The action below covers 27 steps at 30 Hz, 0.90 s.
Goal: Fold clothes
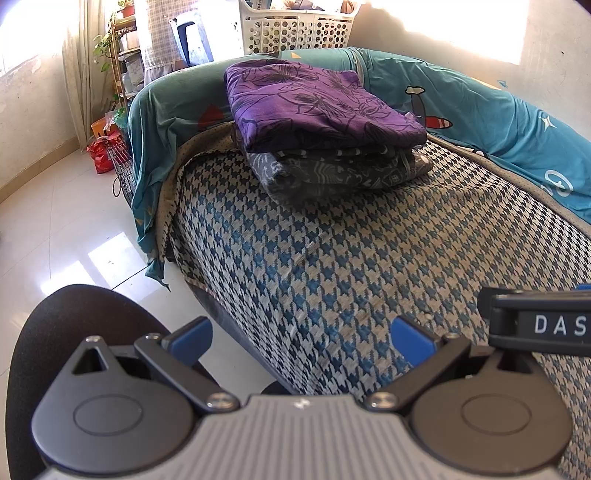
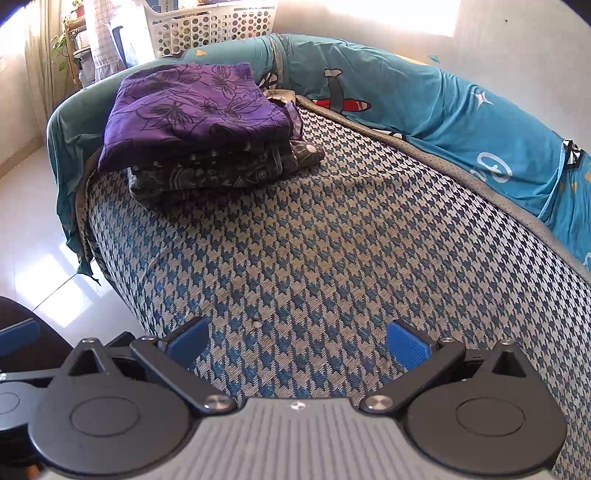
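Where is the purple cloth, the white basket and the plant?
purple cloth point(image 1: 317, 103), left wrist view, middle of its top fold.
white basket point(image 1: 295, 31), left wrist view, its holed front wall.
plant point(image 1: 105, 44), left wrist view, its hanging leaves.

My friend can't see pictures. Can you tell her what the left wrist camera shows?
A stack of folded clothes, with a purple flowered cloth on top, sits at the far end of a blue-and-beige checked sofa seat. The left tongs hang open and empty in front. A white laundry basket stands behind.
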Available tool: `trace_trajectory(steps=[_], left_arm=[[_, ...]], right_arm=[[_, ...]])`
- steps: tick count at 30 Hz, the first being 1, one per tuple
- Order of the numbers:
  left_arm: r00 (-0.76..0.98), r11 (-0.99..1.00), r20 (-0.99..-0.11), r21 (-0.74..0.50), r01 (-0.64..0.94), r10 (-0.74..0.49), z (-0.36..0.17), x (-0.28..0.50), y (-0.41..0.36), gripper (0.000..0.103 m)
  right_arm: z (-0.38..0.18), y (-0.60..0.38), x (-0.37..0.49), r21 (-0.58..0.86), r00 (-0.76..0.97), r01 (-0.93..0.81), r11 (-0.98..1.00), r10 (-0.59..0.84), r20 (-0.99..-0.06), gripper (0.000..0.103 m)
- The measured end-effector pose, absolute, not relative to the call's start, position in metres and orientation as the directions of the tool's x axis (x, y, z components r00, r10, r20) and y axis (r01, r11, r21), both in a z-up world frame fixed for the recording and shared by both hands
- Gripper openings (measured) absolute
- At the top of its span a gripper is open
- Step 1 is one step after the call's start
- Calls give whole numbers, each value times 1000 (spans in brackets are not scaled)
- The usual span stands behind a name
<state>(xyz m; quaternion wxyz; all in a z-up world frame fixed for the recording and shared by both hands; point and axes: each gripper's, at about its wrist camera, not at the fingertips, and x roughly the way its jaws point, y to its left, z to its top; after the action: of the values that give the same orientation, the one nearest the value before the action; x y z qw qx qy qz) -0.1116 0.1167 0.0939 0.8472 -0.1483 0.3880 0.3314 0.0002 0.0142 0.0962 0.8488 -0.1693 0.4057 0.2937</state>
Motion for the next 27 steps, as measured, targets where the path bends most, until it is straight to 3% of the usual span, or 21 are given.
trace_trajectory(steps=[27], left_arm=[[476,733,-754,10,-680,452,94,-112,117,103]], right_arm=[[96,15,-1,-45,493,-642,766,367,-789,103]])
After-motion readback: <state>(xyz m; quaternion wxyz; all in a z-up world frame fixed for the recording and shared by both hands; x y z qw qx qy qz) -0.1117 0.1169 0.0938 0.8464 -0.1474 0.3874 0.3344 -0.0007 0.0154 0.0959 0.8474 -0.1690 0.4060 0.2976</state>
